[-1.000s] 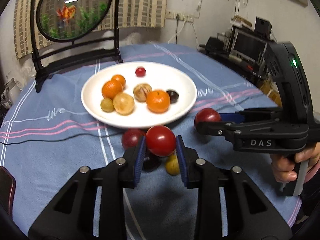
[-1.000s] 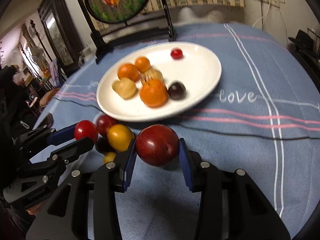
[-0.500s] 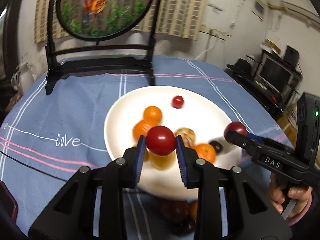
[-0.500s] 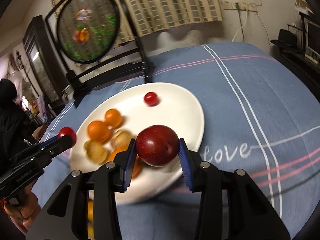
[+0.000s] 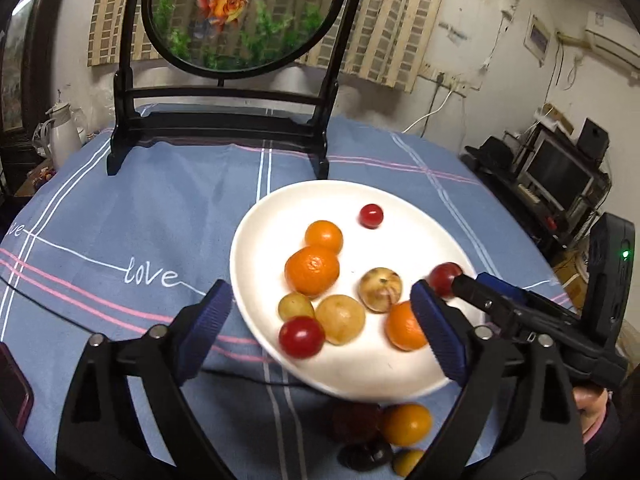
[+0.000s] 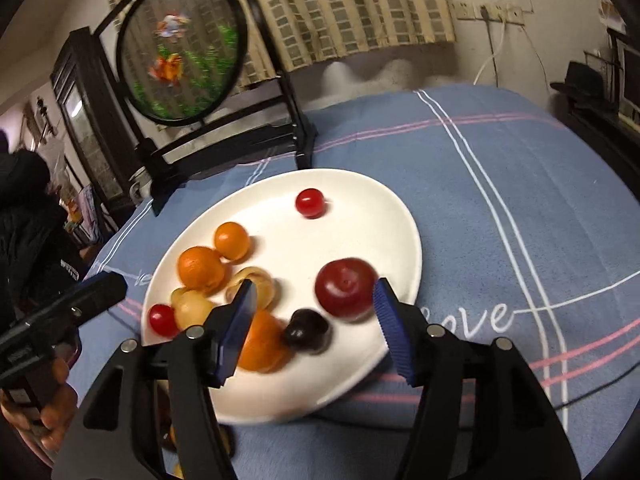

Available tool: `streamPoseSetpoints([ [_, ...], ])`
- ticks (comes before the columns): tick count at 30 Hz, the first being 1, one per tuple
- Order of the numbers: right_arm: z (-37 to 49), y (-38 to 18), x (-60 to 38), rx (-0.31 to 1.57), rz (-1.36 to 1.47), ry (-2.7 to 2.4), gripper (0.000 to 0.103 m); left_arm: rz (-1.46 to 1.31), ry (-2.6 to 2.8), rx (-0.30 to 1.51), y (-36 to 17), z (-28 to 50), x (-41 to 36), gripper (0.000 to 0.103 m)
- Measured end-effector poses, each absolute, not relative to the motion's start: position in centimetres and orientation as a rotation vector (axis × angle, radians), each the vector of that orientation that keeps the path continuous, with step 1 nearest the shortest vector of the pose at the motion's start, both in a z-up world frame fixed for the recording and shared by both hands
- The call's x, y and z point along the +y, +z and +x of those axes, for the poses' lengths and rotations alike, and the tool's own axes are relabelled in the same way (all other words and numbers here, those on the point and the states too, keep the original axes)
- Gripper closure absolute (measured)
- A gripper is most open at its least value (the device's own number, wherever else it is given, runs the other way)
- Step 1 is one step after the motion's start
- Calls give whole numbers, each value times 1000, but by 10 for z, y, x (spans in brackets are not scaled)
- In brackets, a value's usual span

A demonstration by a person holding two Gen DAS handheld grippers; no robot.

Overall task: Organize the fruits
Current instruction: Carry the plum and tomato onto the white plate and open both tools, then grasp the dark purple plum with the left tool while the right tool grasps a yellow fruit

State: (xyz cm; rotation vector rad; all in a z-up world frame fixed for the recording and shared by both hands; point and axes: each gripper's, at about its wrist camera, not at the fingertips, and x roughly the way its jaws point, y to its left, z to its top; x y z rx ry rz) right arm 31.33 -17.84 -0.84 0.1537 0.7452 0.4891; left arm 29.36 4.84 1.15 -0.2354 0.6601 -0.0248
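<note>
A white plate (image 5: 404, 208) (image 6: 360, 200) holds oranges, yellowish fruits, a dark plum and a small red tomato (image 5: 371, 216). My left gripper (image 5: 320, 328) is open above the plate's near edge; a red tomato (image 5: 301, 337) lies on the plate between its fingers. My right gripper (image 6: 314, 320) is open; a red plum (image 6: 346, 288) lies on the plate just ahead of it. The right gripper also shows in the left wrist view (image 5: 520, 312), over the plate's right side.
Several loose fruits (image 5: 404, 426) lie on the blue cloth (image 5: 120, 220) in front of the plate. A round painted screen on a black stand (image 5: 224, 120) stands behind the plate. A phone (image 5: 12, 392) lies at the left edge.
Both grippers have moved over the plate and opened. The left one has let go of the red tomato and the right one of the red plum; both fruits now lie on the plate.
</note>
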Motion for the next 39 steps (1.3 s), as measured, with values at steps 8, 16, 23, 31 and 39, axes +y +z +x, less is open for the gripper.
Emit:
streamPoseSetpoints([
  [8,254,3,-182,759,192,606,42,-321,-4,694,5,261,63,5],
  [16,208,-8,-162,829,-1,680,42,-214,147,646,6,234,67,4],
  [23,186,-21,-135,877,-151,747,43,-245,162,679,0,230,75,4],
  [31,195,-39,-126,939,-152,740,63,-249,171,678,1,228,76,4],
  [39,200,-46,-115,940,-162,725,67,-246,174,677,1,228,76,4],
])
